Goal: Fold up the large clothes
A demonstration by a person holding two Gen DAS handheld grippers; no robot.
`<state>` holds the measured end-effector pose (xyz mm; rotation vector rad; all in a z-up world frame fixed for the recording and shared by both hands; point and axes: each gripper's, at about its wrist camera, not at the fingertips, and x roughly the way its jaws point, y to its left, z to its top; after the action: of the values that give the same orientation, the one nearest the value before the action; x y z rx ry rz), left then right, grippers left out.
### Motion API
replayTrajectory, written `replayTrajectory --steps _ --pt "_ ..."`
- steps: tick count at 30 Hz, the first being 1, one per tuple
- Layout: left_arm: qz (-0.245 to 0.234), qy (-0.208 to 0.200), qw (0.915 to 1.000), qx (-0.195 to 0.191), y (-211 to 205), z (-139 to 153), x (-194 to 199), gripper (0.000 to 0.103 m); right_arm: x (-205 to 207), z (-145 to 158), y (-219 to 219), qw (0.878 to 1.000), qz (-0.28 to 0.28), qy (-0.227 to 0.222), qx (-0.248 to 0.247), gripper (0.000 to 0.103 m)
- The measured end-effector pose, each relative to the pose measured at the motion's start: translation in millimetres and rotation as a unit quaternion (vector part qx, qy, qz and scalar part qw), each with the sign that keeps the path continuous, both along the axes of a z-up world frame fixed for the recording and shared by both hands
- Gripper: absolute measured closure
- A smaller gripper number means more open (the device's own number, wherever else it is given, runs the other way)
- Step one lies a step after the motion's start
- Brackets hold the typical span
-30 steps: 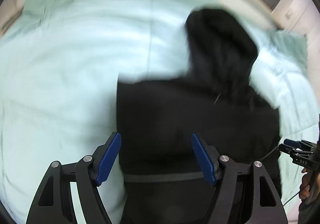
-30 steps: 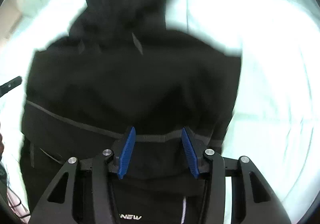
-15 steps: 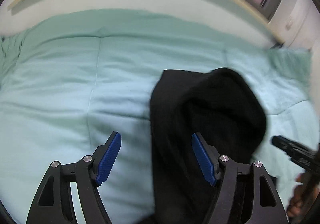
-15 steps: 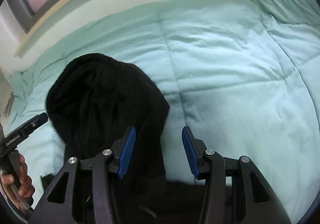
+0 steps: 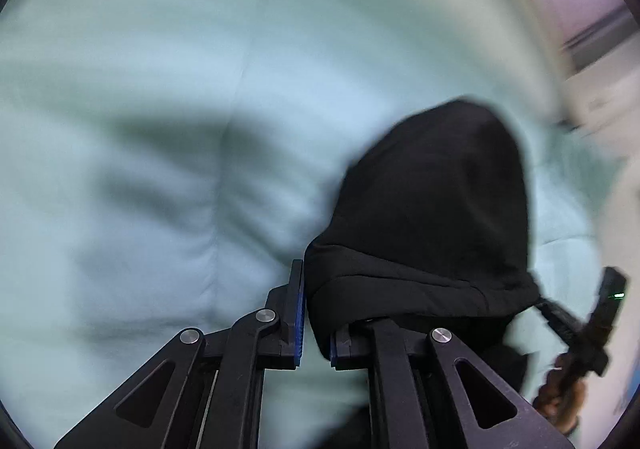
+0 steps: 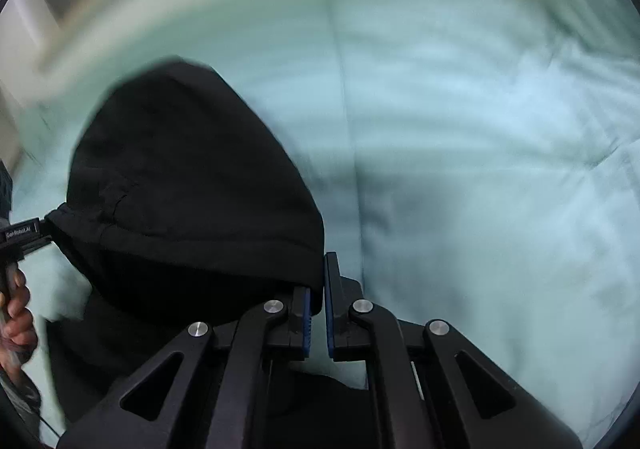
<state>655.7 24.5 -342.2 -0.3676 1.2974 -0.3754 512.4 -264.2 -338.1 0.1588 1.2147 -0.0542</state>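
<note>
Both pairs of jaws are drawn almost together, each pinching a fold of the black hooded garment. The left gripper clamps the hem at the garment's left corner; the right gripper nips the opposite corner, though the cloth between its pads is thin and partly hidden. The garment hangs between them, its hood reaching away over the pale green quilt. Farther off, blurred, runs a headboard rail.
</note>
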Motion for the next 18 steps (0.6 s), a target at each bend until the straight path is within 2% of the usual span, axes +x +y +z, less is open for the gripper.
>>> replayTrajectory --steps 2,3,4,5,6,7,8,9,10,13,16,18 --pt "0.002 -0.011 0.9998 -0.018 3 -8 -1 0.091 4 -17 2 1.000 0.006 0.010 0.001 0.098" --pt "0.004 -0.020 0.9995 -0.026 6 -3 -3 0.091 3 -14 1 1.000 0.007 0.006 0.003 0.097" --pt "0.003 -0.029 0.9993 -0.022 9 3 -6 0.085 1 -9 0 1.000 0.008 0.001 0.007 0.097" --pt "0.000 -0.039 0.9992 -0.013 12 9 -13 0.073 -4 1 -4 1.000 0.009 -0.006 0.016 0.095" --pt "-0.006 -0.056 0.9984 0.005 13 18 -19 0.067 -10 10 -7 1.000 0.011 -0.013 0.016 0.092" --pt "-0.015 -0.077 0.9964 0.030 15 30 -27 0.051 -17 20 -9 1.000 0.014 -0.021 0.014 0.088" --pt "-0.018 -0.087 0.9951 0.043 17 37 -33 0.045 -25 32 -12 0.999 0.018 -0.028 0.010 0.078" --pt "-0.027 -0.101 0.9931 0.052 20 49 -43 0.045 -34 43 -14 0.999 0.023 -0.036 0.009 0.066" --pt "-0.034 -0.115 0.9913 0.054 23 61 -54 0.045 -41 55 -16 0.999 0.025 -0.045 0.010 0.063" --pt "-0.035 -0.162 0.9841 0.064 26 102 -67 0.045 -46 92 -17 0.996 0.027 -0.082 0.025 0.062" --pt "-0.049 -0.225 0.9691 0.088 5 149 -66 0.044 -29 116 2 0.993 0.041 -0.103 0.029 0.056" --pt "-0.070 -0.236 0.9680 0.048 -19 171 -54 0.042 -8 118 20 0.992 0.057 -0.111 0.029 0.056"
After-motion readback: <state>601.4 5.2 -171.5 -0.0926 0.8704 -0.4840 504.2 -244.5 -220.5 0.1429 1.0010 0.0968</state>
